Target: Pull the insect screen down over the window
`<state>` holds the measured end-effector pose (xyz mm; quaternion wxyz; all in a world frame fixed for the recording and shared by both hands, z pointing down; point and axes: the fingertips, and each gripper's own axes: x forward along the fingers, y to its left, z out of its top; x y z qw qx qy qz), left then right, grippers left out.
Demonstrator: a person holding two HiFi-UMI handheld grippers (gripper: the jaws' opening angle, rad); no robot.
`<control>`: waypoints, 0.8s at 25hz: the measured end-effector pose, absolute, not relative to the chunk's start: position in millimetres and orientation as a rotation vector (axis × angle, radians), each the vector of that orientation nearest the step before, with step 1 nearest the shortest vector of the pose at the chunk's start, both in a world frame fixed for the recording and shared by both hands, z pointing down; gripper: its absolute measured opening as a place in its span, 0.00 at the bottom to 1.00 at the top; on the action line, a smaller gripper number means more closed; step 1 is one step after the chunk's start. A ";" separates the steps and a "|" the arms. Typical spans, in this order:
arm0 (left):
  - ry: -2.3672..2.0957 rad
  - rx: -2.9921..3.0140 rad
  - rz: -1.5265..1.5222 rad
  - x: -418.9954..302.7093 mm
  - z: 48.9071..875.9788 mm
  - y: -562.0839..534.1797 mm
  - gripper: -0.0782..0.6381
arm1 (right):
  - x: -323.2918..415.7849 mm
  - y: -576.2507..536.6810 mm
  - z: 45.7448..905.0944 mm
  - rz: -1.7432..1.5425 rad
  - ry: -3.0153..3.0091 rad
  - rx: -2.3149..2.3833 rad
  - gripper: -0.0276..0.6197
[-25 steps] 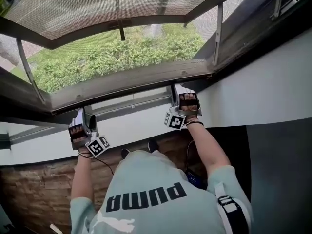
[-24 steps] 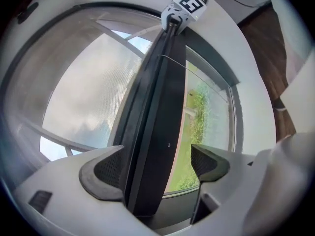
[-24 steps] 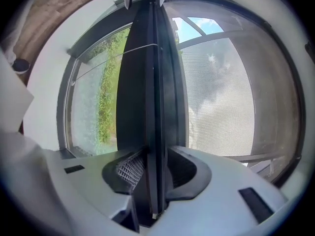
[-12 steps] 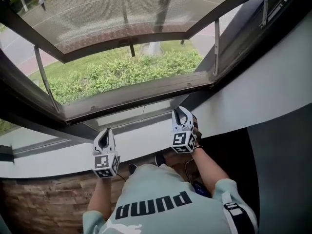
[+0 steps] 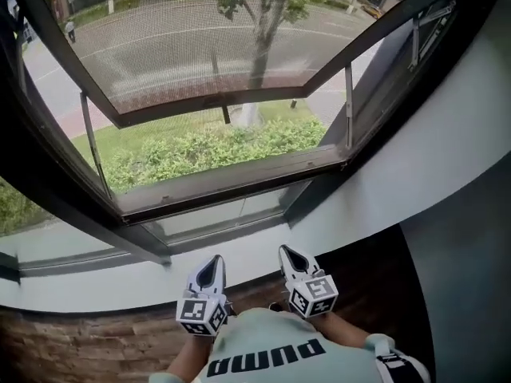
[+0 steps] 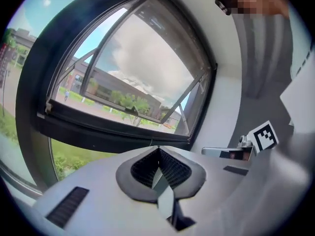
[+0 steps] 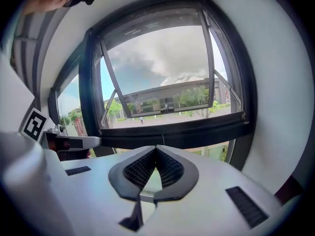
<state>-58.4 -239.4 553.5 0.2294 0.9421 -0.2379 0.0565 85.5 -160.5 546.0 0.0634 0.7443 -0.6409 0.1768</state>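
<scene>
Grey-black fine mesh, see-thru: the insect screen (image 5: 188, 58) spans the window (image 5: 64, 174) opening, w/ road, tree & hedge showing through its grid. Its dark bottom rail (image 5: 231, 183) looks to sit low, at the lower frame, so prob. already pulled down. Can't tell if it's latched.

Handling, my guess:
- Mesh is light, soft & easy to tear or dent, so don't pinch it.
- Rail is the stiff bit. Take hold there, one gripper toward each end, so it runs level & doesn't jam at the sides.
- Likely sprung, so it may want to snap back up.

Left gripper (image 5: 213, 260) & right gripper (image 5: 286, 252) hang over the white sill (image 5: 96, 282), well apart from the rail. Both have jaws together w/ nothing between them; the right's have just been closing.
</scene>
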 end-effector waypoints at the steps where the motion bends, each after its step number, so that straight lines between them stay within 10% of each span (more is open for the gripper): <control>1: -0.649 2.619 0.169 -56.8 548.3 -229.5 0.13 | 84.4 -155.9 542.4 0.511 -1.946 2.242 0.05; 20: -0.970 2.611 0.192 14.6 510.5 23.3 0.13 | 147.5 42.4 497.7 0.257 -2.276 1.989 0.05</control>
